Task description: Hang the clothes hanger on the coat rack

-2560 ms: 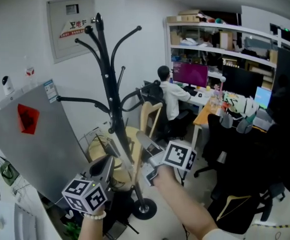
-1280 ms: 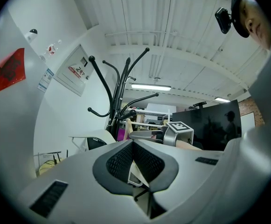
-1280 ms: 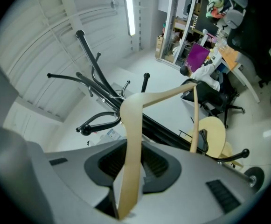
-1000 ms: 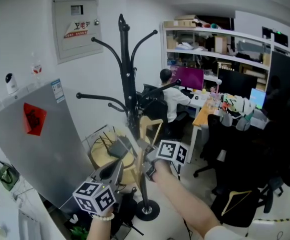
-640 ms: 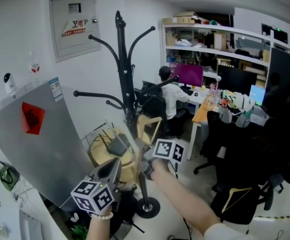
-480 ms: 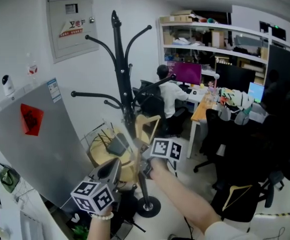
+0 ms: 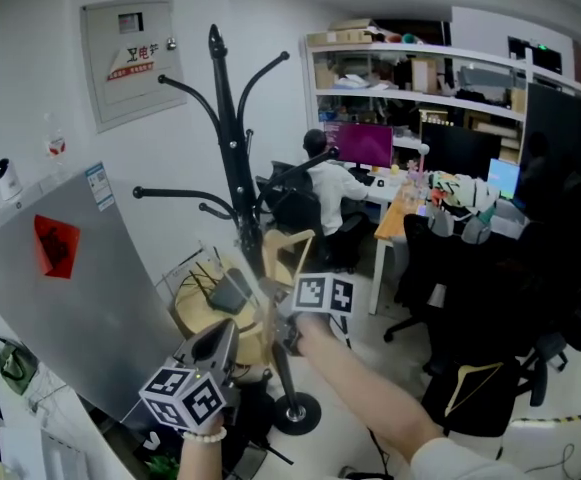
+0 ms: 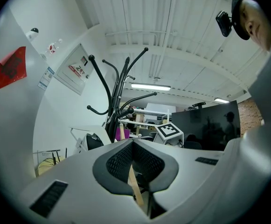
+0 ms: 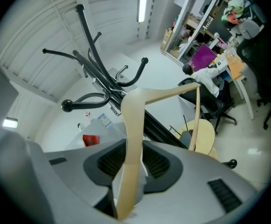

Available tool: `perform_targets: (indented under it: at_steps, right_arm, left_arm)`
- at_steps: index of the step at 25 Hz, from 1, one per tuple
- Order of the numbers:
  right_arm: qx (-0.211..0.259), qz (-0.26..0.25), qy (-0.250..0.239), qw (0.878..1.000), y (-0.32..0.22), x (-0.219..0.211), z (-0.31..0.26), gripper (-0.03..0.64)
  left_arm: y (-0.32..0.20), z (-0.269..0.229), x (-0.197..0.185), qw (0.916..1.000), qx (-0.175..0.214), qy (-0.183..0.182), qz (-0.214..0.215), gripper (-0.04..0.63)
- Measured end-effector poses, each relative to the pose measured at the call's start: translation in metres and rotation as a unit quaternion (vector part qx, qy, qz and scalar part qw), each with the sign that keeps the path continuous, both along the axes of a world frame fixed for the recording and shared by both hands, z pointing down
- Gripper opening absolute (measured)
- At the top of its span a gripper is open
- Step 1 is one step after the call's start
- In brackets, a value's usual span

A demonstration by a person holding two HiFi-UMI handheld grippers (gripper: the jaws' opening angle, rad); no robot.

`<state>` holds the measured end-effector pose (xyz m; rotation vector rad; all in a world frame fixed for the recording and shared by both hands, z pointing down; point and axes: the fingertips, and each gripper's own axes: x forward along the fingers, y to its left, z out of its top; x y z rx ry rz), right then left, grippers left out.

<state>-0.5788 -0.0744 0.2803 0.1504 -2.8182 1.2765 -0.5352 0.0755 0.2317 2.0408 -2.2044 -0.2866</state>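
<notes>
**Hanger held in both grippers, close against the rack**

The left gripper (image 8: 133,146) seems clenched on the thin lower bar of the pale wooden clothes hanger (image 9: 134,120). The right gripper (image 9: 134,149) grasps its shoulder, jaws just eased wider. Light, stiff, smooth wood that may slip; best held near the hook. Two grippers, one hanger. Beyond, one black metal coat rack with curved arms (image 7: 232,158).

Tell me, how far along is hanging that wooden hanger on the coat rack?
Done: the pale wooden clothes hanger is raised beside the black metal coat rack. In hand: left gripper and right gripper hold it; the right fingers have just been opening with it between them. Remaining: hooking it over an arm, releasing.
</notes>
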Motion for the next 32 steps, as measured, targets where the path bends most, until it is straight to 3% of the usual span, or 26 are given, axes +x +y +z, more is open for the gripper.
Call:
perform_targets:
  at_steps: [3,6,21,32]
  right_arm:
    - [0.002,0.005,0.0,1.0,-0.002,0.001,0.0,0.138]
    - [0.002,0.007,-0.002,1.0,-0.002,0.0,0.0,0.183]
    - [0.02,0.043,-0.009,0.999,-0.007,0.018,-0.012,0.202]
    - [0.035,0.087,-0.023,0.995,0.009,0.074,-0.021,0.202]
  left_arm:
    - [0.001,0.002,0.0,1.0,-0.001,0.001,0.003,-0.006]
    - [0.002,0.002,-0.002,1.0,0.0,0.002,0.003,-0.006]
    - [0.006,-0.001,-0.001,0.9998,0.009,0.006,0.016,-0.006]
    - [0.014,0.005,0.019,0.9981,0.015,0.023,0.056,-0.006]
